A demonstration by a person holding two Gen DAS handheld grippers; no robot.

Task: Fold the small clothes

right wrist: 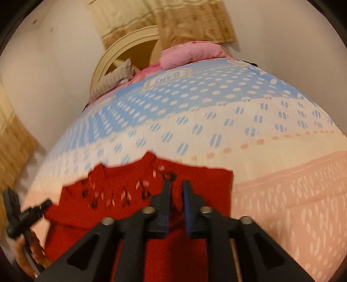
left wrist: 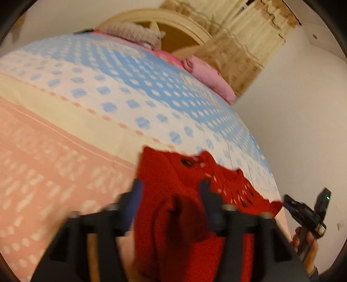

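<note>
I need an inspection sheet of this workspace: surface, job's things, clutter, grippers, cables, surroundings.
Surface: bed cover, blue, cream and pink bands with dots.
Job's things: red knitted garment lying on the cover, cherry pattern near its far edge.
Clutter: pink pillow and grey knitted item at the headboard end.
Grippers: left gripper open over the garment, pads apart; right gripper open, a narrower gap, red knit below it, not pinched.
Cables: nothing seen.
Surroundings: cream headboard, patterned curtain, white wall.
</note>
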